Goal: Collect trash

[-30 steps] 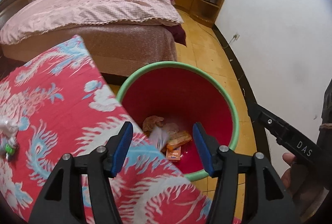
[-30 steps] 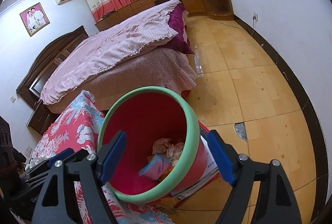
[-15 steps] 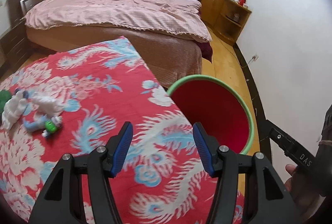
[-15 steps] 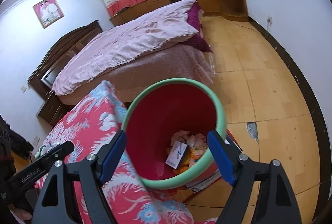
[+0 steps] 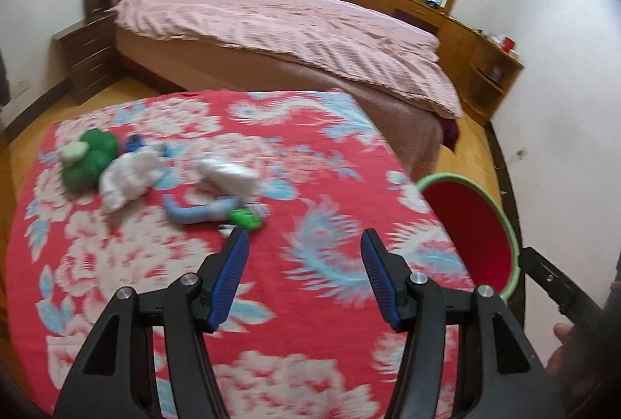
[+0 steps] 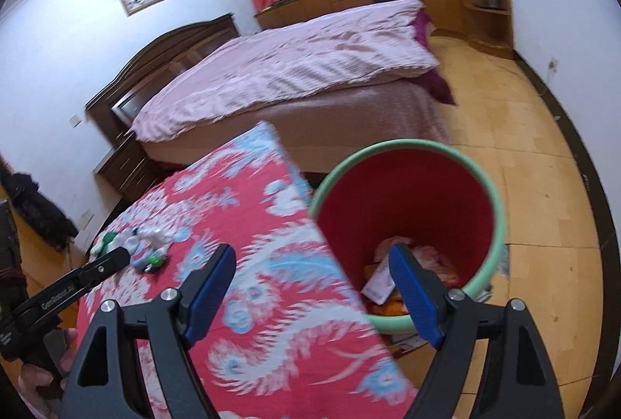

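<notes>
Trash, crumpled white tissues (image 5: 132, 178) and blue and green wrappers (image 5: 217, 211), lies on the red floral tablecloth (image 5: 271, 294), ahead of the left gripper (image 5: 304, 273), jaws apart. Right gripper (image 6: 314, 296), also spread and empty, hovers near the red green-rimmed plastic bin (image 6: 407, 193) beside the table. Beyond stands a pink-quilted bed (image 6: 295, 69).

On the counter (image 5: 310, 283), toward its far left corner: two white tissue wads (image 5: 130, 176) (image 5: 227, 174), one green lump (image 5: 91, 159), one blue wrapper (image 5: 198, 213), one small green scrap (image 5: 244, 218). One bin (image 6: 493, 193) stands beside its right edge. Two hand-held grippers (image 5: 303, 279) (image 6: 312, 298).
</notes>
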Tool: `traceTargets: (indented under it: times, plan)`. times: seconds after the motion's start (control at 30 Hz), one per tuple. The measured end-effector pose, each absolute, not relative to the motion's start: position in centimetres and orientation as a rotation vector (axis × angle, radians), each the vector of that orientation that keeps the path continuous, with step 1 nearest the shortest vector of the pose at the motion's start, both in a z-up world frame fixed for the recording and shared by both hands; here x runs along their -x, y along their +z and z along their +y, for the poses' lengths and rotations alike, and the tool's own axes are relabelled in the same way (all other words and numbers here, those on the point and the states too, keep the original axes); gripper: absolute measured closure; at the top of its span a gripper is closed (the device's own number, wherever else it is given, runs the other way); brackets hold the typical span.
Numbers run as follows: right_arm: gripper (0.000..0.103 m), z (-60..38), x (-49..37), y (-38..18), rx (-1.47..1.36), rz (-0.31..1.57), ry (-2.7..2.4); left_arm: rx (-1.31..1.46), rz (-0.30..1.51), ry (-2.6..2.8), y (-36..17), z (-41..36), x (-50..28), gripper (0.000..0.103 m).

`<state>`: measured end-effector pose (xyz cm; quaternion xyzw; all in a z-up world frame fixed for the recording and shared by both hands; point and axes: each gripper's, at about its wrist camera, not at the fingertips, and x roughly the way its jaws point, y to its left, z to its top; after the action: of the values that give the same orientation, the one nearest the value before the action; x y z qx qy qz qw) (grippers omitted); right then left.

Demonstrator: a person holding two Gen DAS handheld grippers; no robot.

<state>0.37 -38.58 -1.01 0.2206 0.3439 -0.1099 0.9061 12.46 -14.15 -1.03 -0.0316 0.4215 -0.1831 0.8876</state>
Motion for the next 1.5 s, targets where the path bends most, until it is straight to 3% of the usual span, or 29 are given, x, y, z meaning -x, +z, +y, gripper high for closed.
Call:
traceTargets:
  times: [0.7, 1.33, 1.5]
  plan:
    - [0.020, -26.9, -11.1, -1.0, -0.308, 0.819, 0.017, 0.055, 0.851, -0.138, -2.7, -2.8, -18.8, 0.043]
    - [0.020, -21.9, -20.9, -5.3, -0.206, 0.917, 0.084, 0.108, 0.938, -0.161, -8.2, -2.2, -24.1, 0.043]
    - [0.028, -21.3, -21.8, -6.6, -0.187, 0.941, 0.097, 0.124, 0.945, -0.156, -8.8, -1.9, -24.3, 0.043]
